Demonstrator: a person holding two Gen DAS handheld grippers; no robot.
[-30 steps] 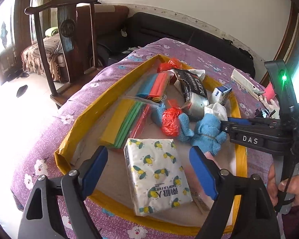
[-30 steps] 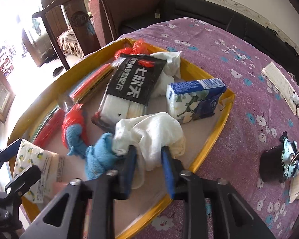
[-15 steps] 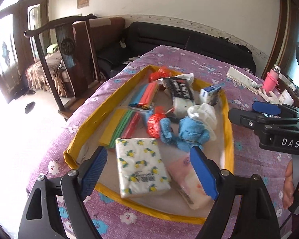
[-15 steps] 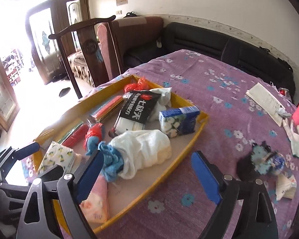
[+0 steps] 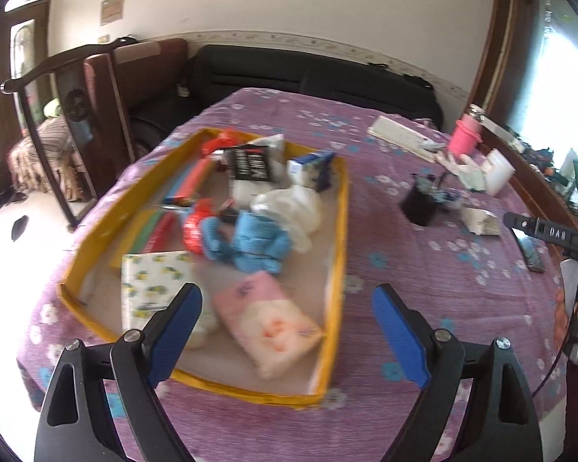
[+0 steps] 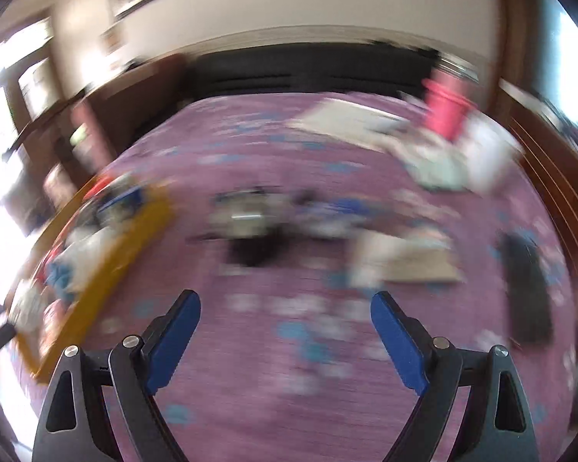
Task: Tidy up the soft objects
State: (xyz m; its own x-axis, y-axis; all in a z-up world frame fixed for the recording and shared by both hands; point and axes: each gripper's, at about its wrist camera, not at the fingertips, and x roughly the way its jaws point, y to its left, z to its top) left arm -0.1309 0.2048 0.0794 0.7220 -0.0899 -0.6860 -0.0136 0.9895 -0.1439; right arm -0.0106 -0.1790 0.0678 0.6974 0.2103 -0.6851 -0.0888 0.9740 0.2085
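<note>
Right now your left gripper (image 5: 285, 331) hangs over the near end of the yellow tray (image 5: 339, 238), its jaws wide and having just opened a little further, with nothing between the pads. Below it, at the tray's near edge, lie a pink tissue pack (image 5: 266, 323) and, to its left, a lemon-print tissue pack (image 5: 150, 285). Further in, a blue cloth (image 5: 258, 242) lies touching a white cloth (image 5: 289, 208), with a red bundle (image 5: 192, 223) just left of the blue one. At the far end sit a black packet (image 5: 250, 161) and a blue-and-white tissue box (image 5: 312, 165).

Your right gripper (image 6: 285, 338) has also just sprung wide and carries nothing; it hangs over the bare purple flowered tablecloth (image 6: 289, 404), the tray off to its left. That view is badly blurred.

Mind the clutter on the cloth right of the tray: a black pouch (image 5: 420, 208) with something bluish at its mouth, a dark phone-like slab (image 5: 531, 254) near the right edge, a pink cup (image 5: 464, 138) and white papers (image 5: 400, 134) towards the far edge. Your hand (image 5: 570, 319) shows at the right rim of the left view.
</note>
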